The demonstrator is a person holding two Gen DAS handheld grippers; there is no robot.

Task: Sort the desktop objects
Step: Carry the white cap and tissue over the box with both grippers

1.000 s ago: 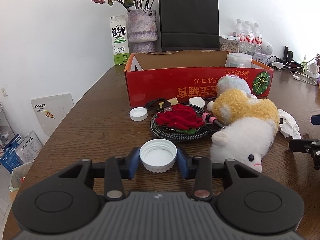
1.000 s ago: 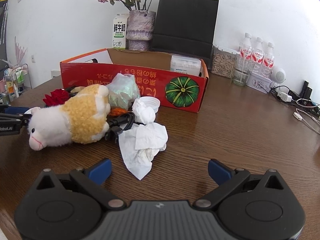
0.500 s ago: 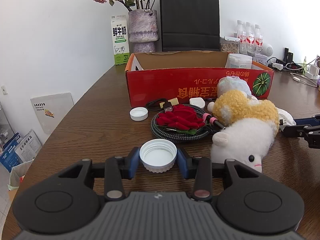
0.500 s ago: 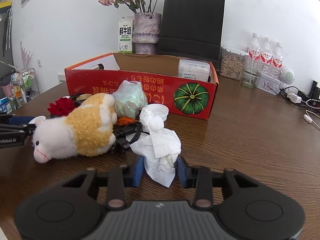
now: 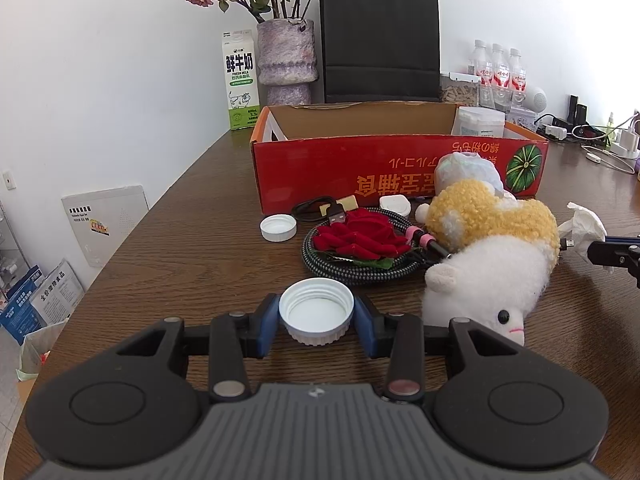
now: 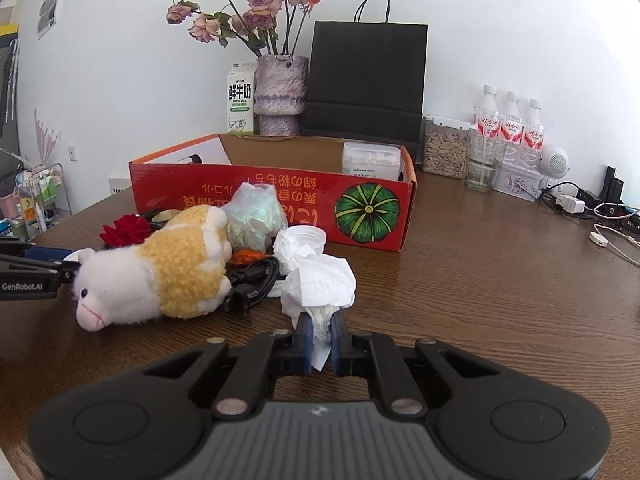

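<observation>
My left gripper point(image 5: 316, 318) is shut on a white bottle cap point(image 5: 316, 314), held just above the brown table. My right gripper point(image 6: 320, 338) is shut on a crumpled white tissue point(image 6: 318, 286) and holds it raised off the table; the tissue also shows in the left wrist view point(image 5: 584, 224). A white-and-yellow plush sheep point(image 5: 492, 256) point(image 6: 160, 276) lies on its side between the grippers. A red fabric rose point(image 5: 360, 238) rests on a coiled braided cable point(image 5: 320, 258). The open red cardboard box point(image 5: 360, 172) point(image 6: 280, 196) stands behind them.
A second white cap point(image 5: 278, 228), a small white case point(image 5: 394, 204), a plastic bag point(image 6: 254, 218), a black power cord point(image 6: 252, 280) and another cap point(image 6: 308, 238) lie before the box. Milk carton point(image 5: 240, 84), vase point(image 5: 286, 60), black bag point(image 5: 380, 40), water bottles point(image 6: 508, 124) stand behind.
My right gripper moved forward onto the tissue, closed on it and lifted it off the table. My left gripper kept hold of the cap and hardly moved.
</observation>
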